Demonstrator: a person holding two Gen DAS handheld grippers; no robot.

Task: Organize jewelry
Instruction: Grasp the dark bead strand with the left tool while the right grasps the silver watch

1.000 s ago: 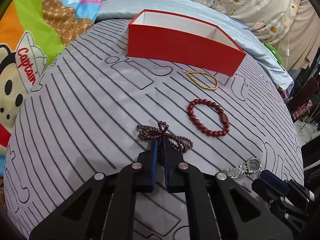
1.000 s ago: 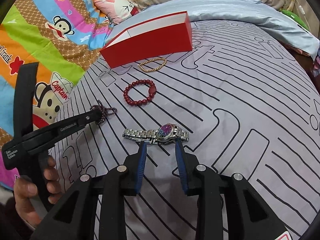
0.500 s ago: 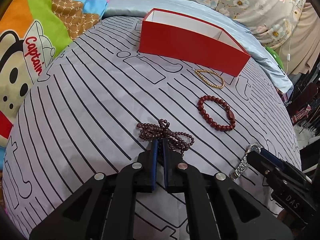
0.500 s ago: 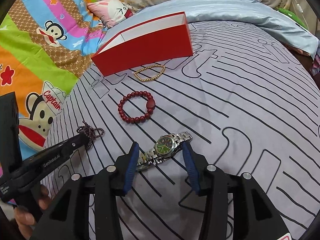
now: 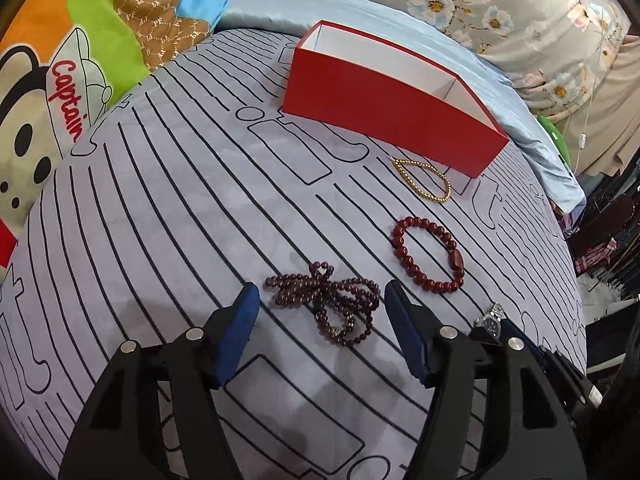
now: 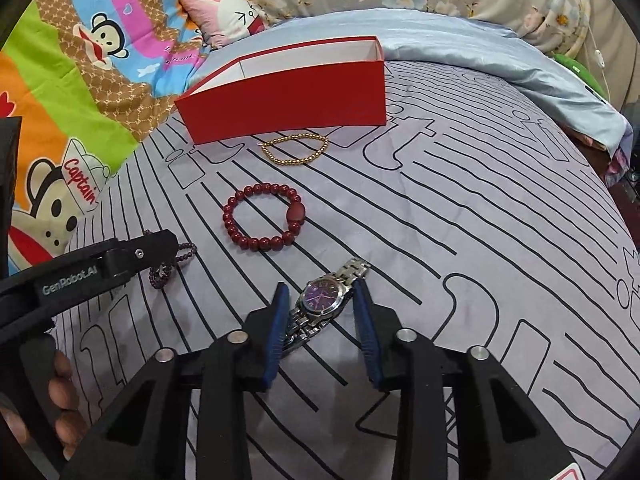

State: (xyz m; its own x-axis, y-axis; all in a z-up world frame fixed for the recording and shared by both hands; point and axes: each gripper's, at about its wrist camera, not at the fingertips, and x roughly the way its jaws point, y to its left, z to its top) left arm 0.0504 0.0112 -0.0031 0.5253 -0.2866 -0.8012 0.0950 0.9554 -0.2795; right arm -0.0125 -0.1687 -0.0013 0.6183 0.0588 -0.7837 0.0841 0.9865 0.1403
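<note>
Our left tongs (image 5: 320,306) gape around the dark bead necklace (image 5: 326,303), our right tongs (image 6: 320,294) gape around the watch (image 6: 322,295), both nearer us than the red box (image 6: 288,100).

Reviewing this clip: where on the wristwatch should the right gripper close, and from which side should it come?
Grip the wristwatch across its round case, coming down from above. It lies flat on the sheet, dial up, band running diagonally, so the case is probably the thickest, stiffest part; the linked band would likely flex. The right gripper is open and already straddles the case, one pad on each side.
</note>
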